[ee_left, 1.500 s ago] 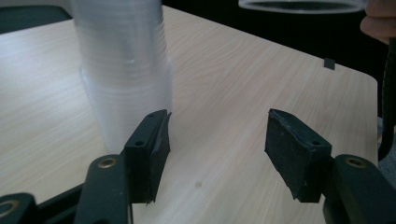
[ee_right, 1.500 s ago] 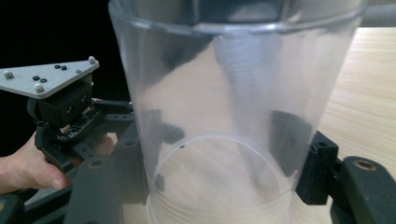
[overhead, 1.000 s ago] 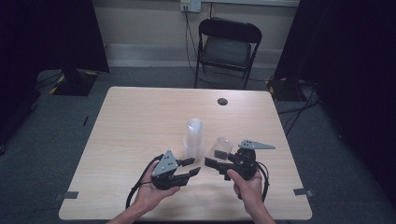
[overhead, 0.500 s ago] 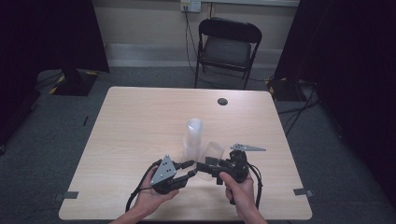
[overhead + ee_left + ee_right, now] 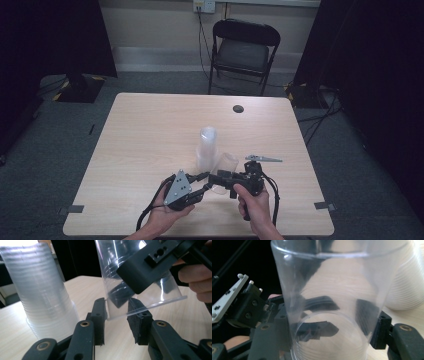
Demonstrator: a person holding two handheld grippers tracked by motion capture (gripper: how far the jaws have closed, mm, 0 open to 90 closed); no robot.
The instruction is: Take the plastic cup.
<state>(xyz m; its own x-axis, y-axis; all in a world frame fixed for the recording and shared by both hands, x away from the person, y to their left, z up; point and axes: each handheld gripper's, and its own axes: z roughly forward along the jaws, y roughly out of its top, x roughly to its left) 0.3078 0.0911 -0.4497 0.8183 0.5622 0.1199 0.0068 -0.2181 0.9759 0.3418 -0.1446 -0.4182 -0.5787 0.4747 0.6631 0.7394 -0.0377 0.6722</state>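
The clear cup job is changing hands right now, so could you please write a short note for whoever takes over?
Right hand-held gripper: shut on the clear cup, held tilted above the table.
Left hand-held gripper: open, jaws either side of the cup's rim, not yet closed.
Cup stack: upright mid-table, just behind both grippers.
Done: one cup is off the stack and in hand.
Left: probably close the left gripper on the rim, then go on with the cup.
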